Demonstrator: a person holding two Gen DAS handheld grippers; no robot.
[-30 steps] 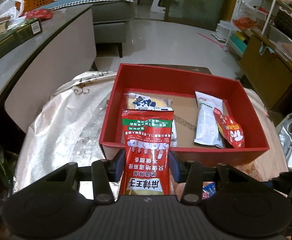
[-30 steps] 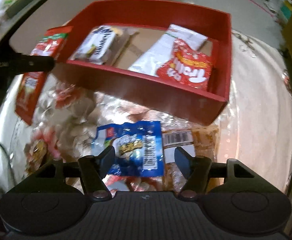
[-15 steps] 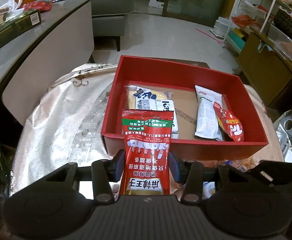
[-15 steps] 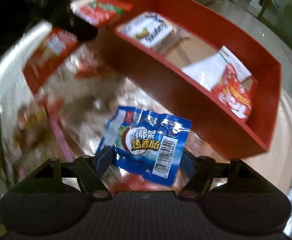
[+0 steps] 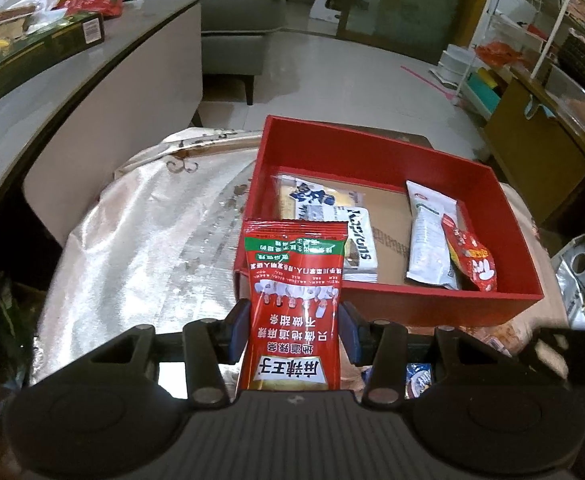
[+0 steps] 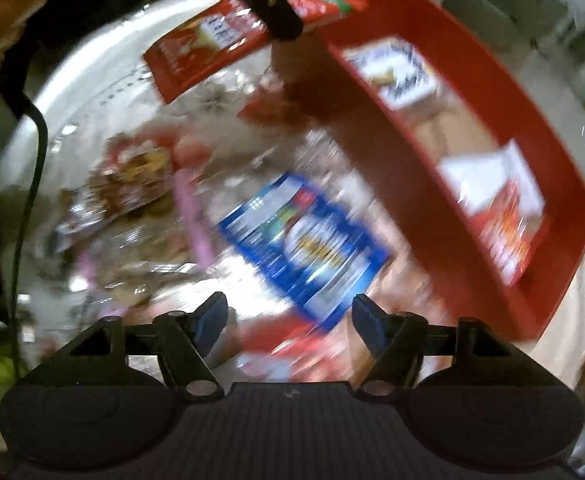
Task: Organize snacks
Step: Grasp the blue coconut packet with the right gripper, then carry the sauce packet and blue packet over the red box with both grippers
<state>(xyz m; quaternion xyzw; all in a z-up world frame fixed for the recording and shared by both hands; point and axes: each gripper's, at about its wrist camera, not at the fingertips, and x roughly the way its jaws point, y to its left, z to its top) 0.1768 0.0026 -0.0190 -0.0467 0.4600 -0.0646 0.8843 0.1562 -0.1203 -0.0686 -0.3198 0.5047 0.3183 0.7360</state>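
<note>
- Red snack packet (image 5: 294, 304), with a green band near its top and white printing, stands upright in the left gripper (image 5: 294, 330), whose two blue-padded fingers press against its sides; its upper end reaches over the near-left corner of the red box (image 5: 444, 308).
- The red box sits on a round table covered in a shiny pale cloth (image 5: 144, 240), toward the table's right side.
- Inside the box, a white and yellow wrapped snack (image 5: 328, 220) lies on the left, a long white packet (image 5: 428, 236) lies toward the right, and a small red packet (image 5: 470, 258) leans against the white one's right edge, close to the right wall. Brown cardboard shows on the box floor between them.
- The right gripper (image 6: 290, 312) is spread wide with nothing between its fingers; it hangs over the table, just near of a blue packet (image 6: 304, 240) lying flat on the cloth beside the box's near wall.
- The right wrist view is heavily smeared, so the other wrappers scattered to the left of the blue packet cannot be made out.
- In that same view the red snack packet (image 6: 208, 48) appears at the far left of the table, held by the dark left tool.
- A grey counter (image 5: 52, 92) with a dark green carton (image 5: 40, 58) stands to the far left.
</note>
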